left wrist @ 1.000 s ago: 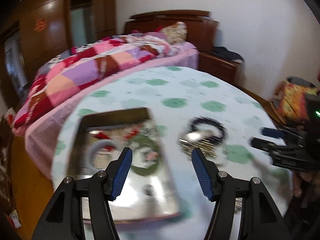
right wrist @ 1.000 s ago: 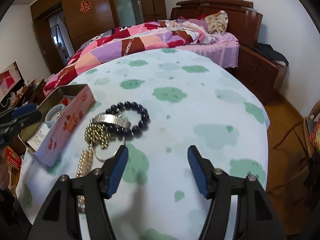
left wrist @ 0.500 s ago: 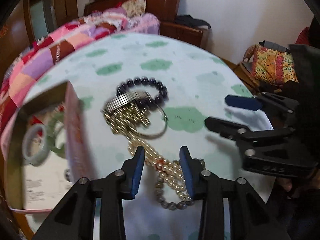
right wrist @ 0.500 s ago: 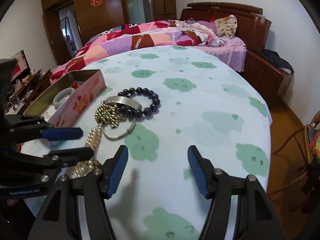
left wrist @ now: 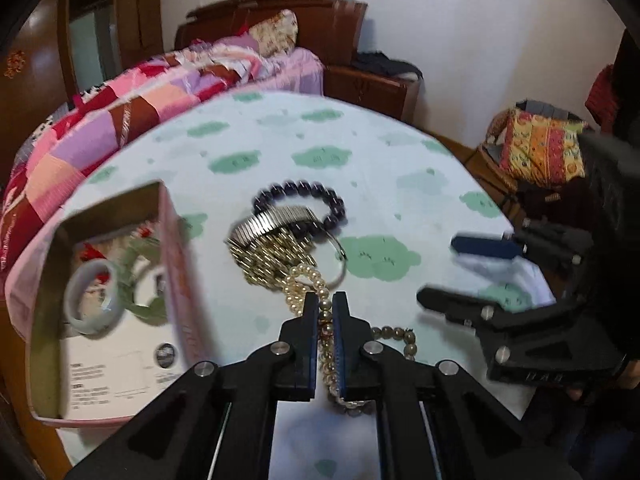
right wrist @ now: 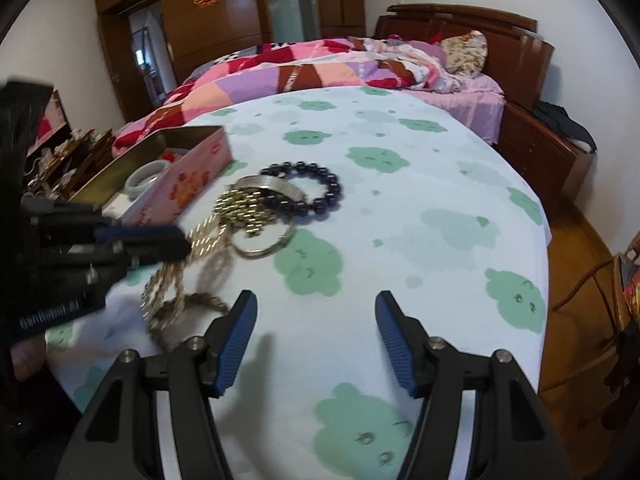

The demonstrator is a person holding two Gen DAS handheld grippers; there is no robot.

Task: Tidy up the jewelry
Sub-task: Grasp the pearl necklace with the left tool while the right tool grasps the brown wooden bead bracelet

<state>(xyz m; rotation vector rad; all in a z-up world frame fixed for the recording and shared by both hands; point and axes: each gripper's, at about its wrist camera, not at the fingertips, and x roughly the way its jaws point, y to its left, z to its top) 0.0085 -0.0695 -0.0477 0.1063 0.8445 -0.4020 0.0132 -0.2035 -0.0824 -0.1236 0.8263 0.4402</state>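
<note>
Two tongs over a jewelry pile

Left tongs [left wrist: 325,300] have just closed onto the pearl necklace [left wrist: 304,284]; right tongs [right wrist: 316,312] stand apart over the desk [right wrist: 420,208], holding nothing.

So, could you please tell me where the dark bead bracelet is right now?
In the left wrist view the dark bead bracelet lies on the tablecloth near the middle, at the far end of the jewelry pile, partly under the metal watch band, right of the pink tin.

I saw table [right wrist: 420,200] under pale cloth with green cloud print; behind it, bed [right wrist: 472,92] with patchwork quilt [right wrist: 280,76], floral pillow [right wrist: 464,52], dark wooden headboard [right wrist: 508,40]; wardrobe [right wrist: 224,12] beyond.
</note>
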